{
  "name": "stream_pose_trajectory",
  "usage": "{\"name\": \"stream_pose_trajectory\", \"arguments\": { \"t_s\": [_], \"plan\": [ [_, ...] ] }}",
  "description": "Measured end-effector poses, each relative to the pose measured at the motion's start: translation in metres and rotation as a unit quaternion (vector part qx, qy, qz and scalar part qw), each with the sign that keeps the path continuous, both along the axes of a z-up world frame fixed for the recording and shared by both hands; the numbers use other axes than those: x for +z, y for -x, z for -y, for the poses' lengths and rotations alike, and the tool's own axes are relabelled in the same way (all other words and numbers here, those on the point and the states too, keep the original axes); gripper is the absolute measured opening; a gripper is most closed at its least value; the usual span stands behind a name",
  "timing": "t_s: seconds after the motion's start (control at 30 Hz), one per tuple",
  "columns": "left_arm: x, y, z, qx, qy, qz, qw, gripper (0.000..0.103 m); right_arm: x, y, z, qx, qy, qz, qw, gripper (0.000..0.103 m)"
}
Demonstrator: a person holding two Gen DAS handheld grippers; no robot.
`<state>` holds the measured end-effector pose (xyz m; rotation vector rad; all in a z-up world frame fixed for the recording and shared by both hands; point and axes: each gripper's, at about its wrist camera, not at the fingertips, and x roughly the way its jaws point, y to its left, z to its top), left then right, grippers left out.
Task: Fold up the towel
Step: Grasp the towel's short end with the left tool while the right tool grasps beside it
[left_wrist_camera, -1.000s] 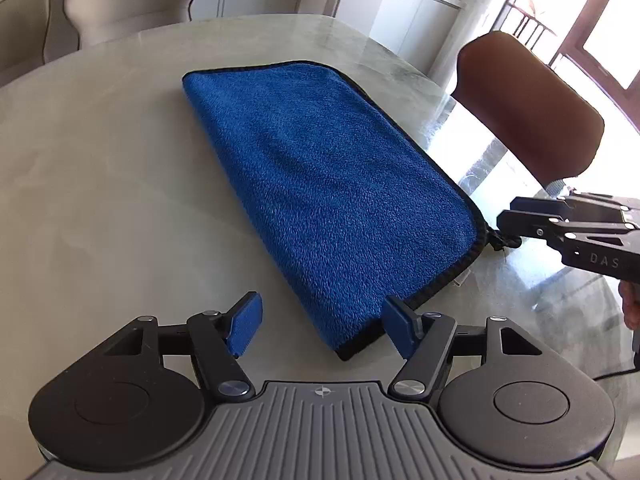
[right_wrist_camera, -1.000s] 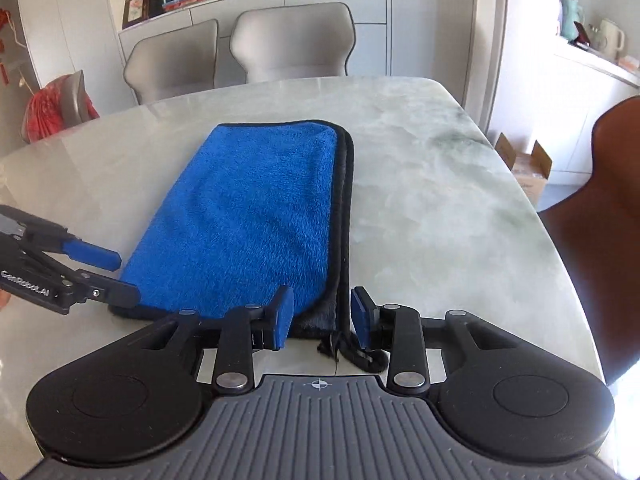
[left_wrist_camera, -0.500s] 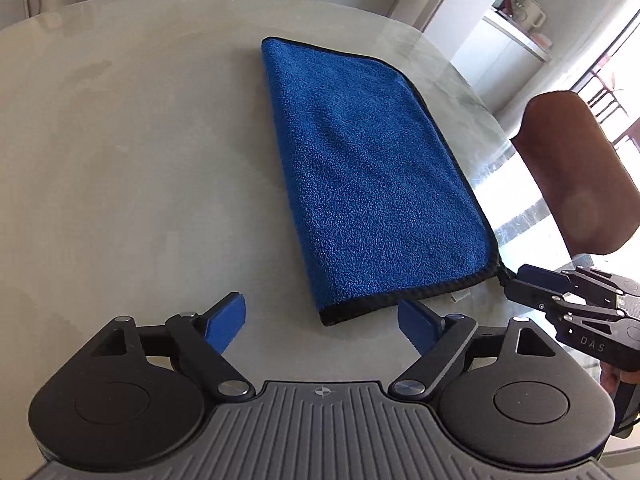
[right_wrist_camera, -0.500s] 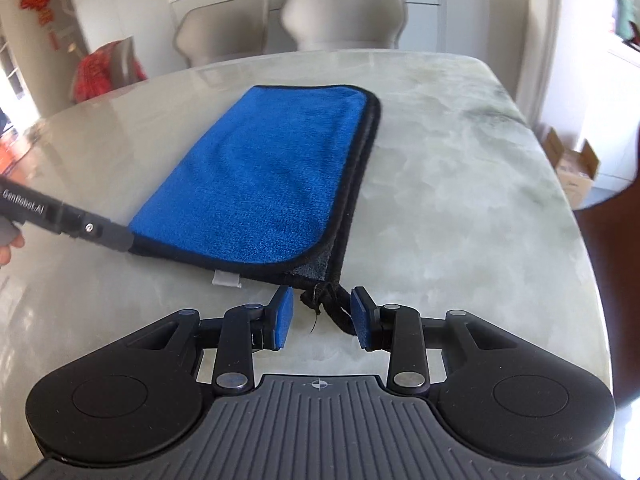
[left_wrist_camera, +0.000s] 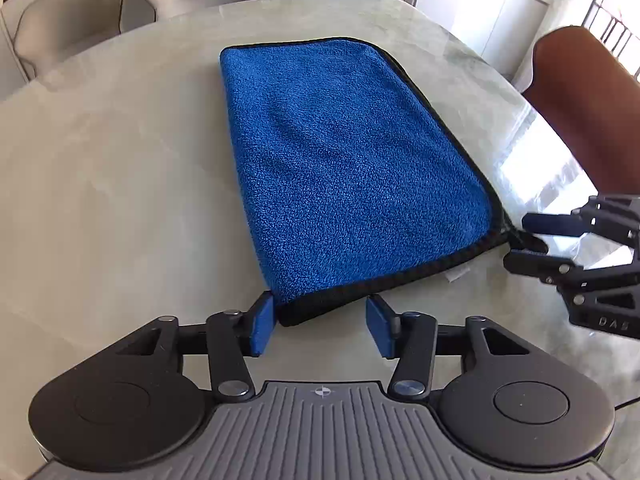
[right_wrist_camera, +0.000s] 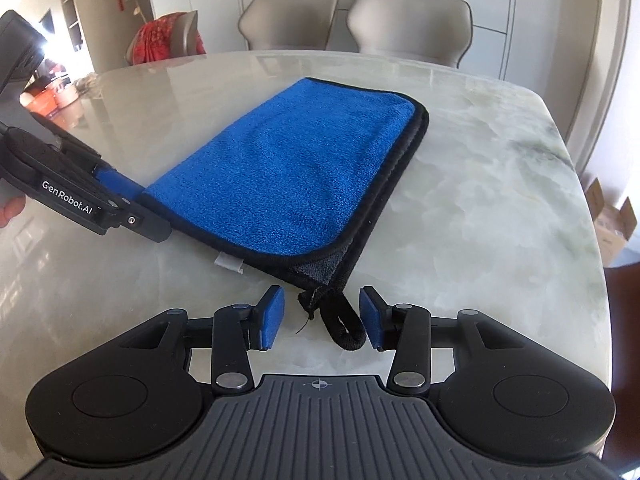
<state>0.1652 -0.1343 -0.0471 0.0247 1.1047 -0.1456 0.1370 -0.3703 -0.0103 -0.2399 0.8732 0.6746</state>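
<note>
A blue towel [left_wrist_camera: 344, 160] with black edging lies folded in half on the marble table [left_wrist_camera: 120, 184]; it also shows in the right wrist view [right_wrist_camera: 288, 176]. My left gripper [left_wrist_camera: 320, 326] is open, its jaws on either side of the towel's near left corner. My right gripper [right_wrist_camera: 322, 318] is open at the near right corner, with the towel's black hanging loop [right_wrist_camera: 344, 320] lying between the jaws. Each gripper shows in the other's view: the right gripper [left_wrist_camera: 532, 240] and the left gripper [right_wrist_camera: 136, 208].
A brown chair [left_wrist_camera: 588, 108] stands at the table's right side. Two beige chairs [right_wrist_camera: 352, 20] stand at the far side before a white cabinet. A cardboard box [right_wrist_camera: 612, 224] sits on the floor to the right. A white label [right_wrist_camera: 229, 261] sticks out from the towel's near edge.
Both grippers have shifted around the towel's near end. The left now straddles the near left corner, its jaws narrower. The right jaws have opened wider around the hanging loop.
</note>
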Motion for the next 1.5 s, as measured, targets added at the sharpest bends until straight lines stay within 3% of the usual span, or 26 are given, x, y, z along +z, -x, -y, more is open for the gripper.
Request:
{"name": "stream_pose_trajectory", "arguments": {
  "t_s": [0.03, 0.07, 0.1, 0.13, 0.47, 0.6, 0.7, 0.8, 0.9, 1.1, 1.27, 1.3, 1.37, 1.4, 1.47, 1.5],
  "plan": [
    [0.000, 0.000, 0.000, -0.002, -0.004, 0.001, 1.0000, 0.027, 0.000, -0.001, 0.000, 0.003, 0.001, 0.001, 1.000, 0.038],
    [0.001, 0.001, -0.002, -0.002, -0.002, 0.002, 1.0000, 0.023, 0.000, -0.002, -0.002, 0.008, 0.002, 0.002, 1.000, 0.033],
    [0.001, 0.001, -0.005, -0.001, 0.001, 0.004, 1.0000, 0.016, 0.000, -0.004, -0.003, 0.010, 0.004, 0.003, 1.000, 0.021],
    [0.002, 0.001, -0.008, 0.000, 0.005, 0.005, 1.0000, 0.014, 0.000, -0.005, -0.004, 0.011, 0.007, 0.004, 1.000, 0.018],
    [0.024, -0.006, -0.010, -0.053, -0.005, 0.036, 0.9979, 0.007, 0.027, -0.023, -0.002, -0.010, -0.013, 0.022, 1.000, 0.013],
    [0.026, -0.015, -0.009, -0.078, -0.016, 0.042, 0.9960, 0.007, 0.028, -0.023, -0.011, 0.021, 0.025, 0.039, 0.999, 0.019],
    [0.024, -0.019, -0.010, -0.084, -0.006, 0.037, 0.9958, 0.007, 0.027, -0.012, -0.022, 0.074, 0.051, 0.061, 0.994, 0.034],
    [0.023, -0.024, -0.009, -0.088, -0.003, 0.035, 0.9956, 0.007, 0.022, -0.006, -0.033, 0.121, 0.080, 0.072, 0.987, 0.035],
    [0.023, -0.031, -0.009, -0.092, -0.002, 0.032, 0.9953, 0.007, 0.018, 0.001, -0.043, 0.167, 0.111, 0.083, 0.976, 0.036],
    [0.030, -0.041, -0.009, -0.104, 0.003, 0.031, 0.9941, 0.007, 0.019, 0.018, -0.063, 0.235, 0.113, 0.112, 0.959, 0.050],
    [0.033, -0.048, -0.010, -0.109, 0.001, 0.027, 0.9936, 0.007, 0.001, 0.026, -0.086, 0.274, 0.158, 0.146, 0.937, 0.050],
    [0.033, -0.048, -0.010, -0.111, 0.002, 0.027, 0.9935, 0.007, -0.002, 0.025, -0.088, 0.271, 0.160, 0.148, 0.938, 0.048],
    [0.034, -0.048, -0.011, -0.115, 0.003, 0.024, 0.9930, 0.009, -0.003, 0.017, -0.089, 0.255, 0.150, 0.135, 0.946, 0.029],
    [0.036, -0.047, -0.012, -0.119, 0.005, 0.023, 0.9927, 0.012, -0.002, 0.012, -0.088, 0.242, 0.143, 0.121, 0.952, 0.014],
    [0.039, -0.043, -0.015, -0.128, 0.010, 0.024, 0.9914, 0.021, -0.001, 0.003, -0.087, 0.223, 0.129, 0.101, 0.961, 0.011],
    [0.042, -0.038, -0.018, -0.140, 0.016, 0.028, 0.9897, 0.035, 0.002, 0.000, -0.086, 0.217, 0.120, 0.097, 0.964, 0.010]
  ]
}}
